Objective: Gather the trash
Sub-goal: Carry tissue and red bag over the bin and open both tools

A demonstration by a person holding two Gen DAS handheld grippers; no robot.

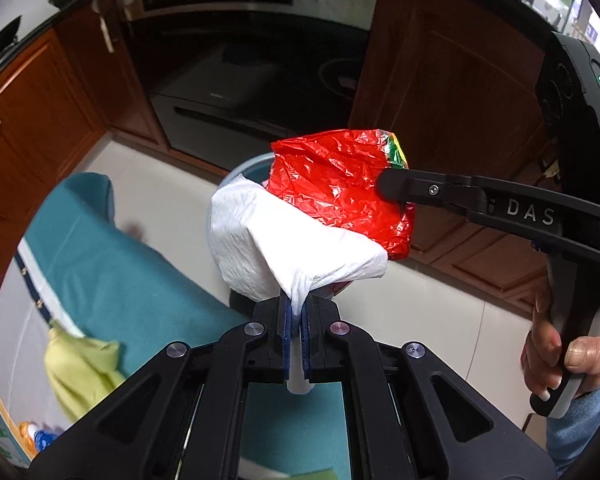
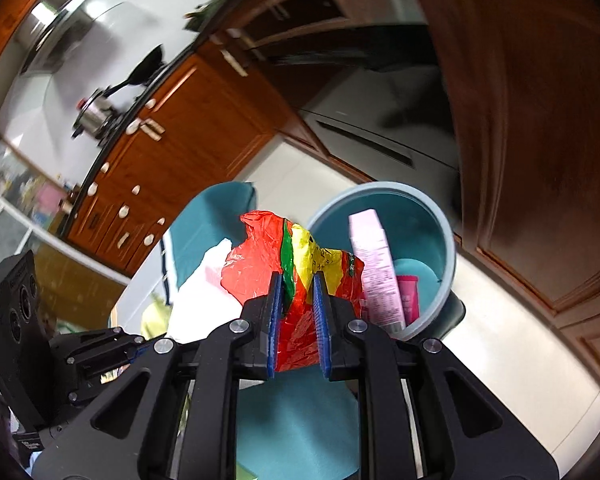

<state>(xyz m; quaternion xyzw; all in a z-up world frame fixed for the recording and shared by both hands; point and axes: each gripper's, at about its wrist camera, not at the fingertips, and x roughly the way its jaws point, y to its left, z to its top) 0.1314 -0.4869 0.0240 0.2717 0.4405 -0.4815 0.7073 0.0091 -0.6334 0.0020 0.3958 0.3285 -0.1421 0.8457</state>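
While both grippers are seen above the kitchen floor, the scene is set out as follows.

Left gripper [image 1: 294,320]: clamped on a twisted corner of a white paper towel [image 1: 284,248], low at the middle of the left wrist view; the blue pads [image 1: 286,332] are almost together, with only the paper between them.
Paper towel: bunched and spread out above the fingertips in the centre of that view, overlapped at its upper right by the wrapper.
Right gripper [image 2: 298,312]: closed on a crumpled red plastic wrapper [image 2: 300,332] with green and yellow print, at the lower middle of the right wrist view; the film is pressed between the blue pads [image 2: 320,320].
Wrapper in the left wrist view: the red wrapper [image 1: 336,184] is seen right of centre, with a black finger across its right edge.
Hand [image 1: 560,356]: wrapped round the gripper handle at the lower right of the left wrist view.
Bin [image 2: 446,248]: a grey-rimmed teal pail standing on the pale floor, right of centre in the right wrist view, beyond the wrapper; a pink-and-white package [image 2: 376,272] is seen upright inside it.
Teal cloth [image 1: 112,280]: spread at the lower left of the left wrist view.
Cabinets [image 2: 204,120]: brown wood, across the upper half.
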